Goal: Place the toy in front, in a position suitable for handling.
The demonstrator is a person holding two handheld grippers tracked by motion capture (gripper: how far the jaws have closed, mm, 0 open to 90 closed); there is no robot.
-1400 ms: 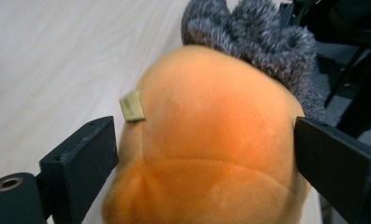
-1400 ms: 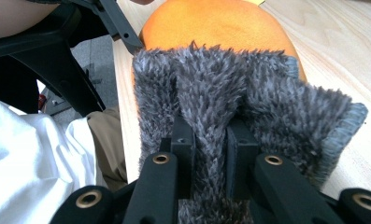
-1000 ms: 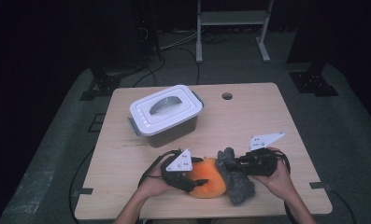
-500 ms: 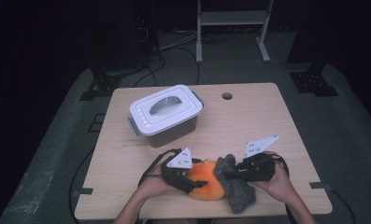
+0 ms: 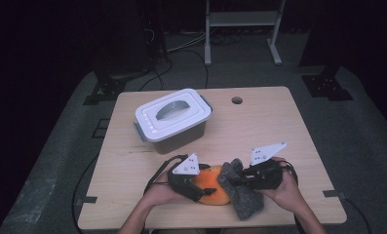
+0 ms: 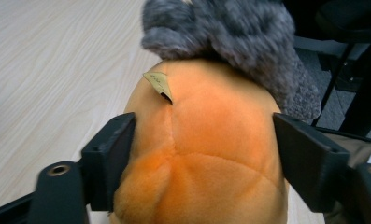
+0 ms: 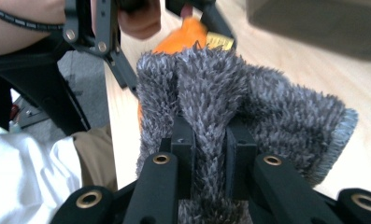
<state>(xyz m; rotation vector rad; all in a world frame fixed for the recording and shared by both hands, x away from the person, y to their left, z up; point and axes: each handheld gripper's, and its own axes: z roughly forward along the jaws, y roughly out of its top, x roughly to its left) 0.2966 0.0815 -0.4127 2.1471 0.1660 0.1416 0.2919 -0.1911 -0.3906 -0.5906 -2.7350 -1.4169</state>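
The left gripper (image 5: 193,181) straddles the orange plush toy (image 5: 211,184) near the front edge of the table (image 5: 259,126). In the left gripper view its jaws stand at either flank of the toy (image 6: 206,149); they have just been opening, the left one at the plush and the right one apart from it, so the toy appears steadied rather than squeezed. The right gripper (image 5: 242,179) is clamped on a fold of the grey fuzzy cloth (image 5: 242,192), which drapes against the toy's right side and partly over its top; the right gripper view shows the cloth (image 7: 220,107) pinched tight between the closed jaws, likely to wipe or cover the toy. Both items lie close to the front edge, leaving little margin there. The lidded plastic box (image 5: 172,119) sits well behind at left. Open tabletop remains at right and rear, around the round hole (image 5: 237,100).
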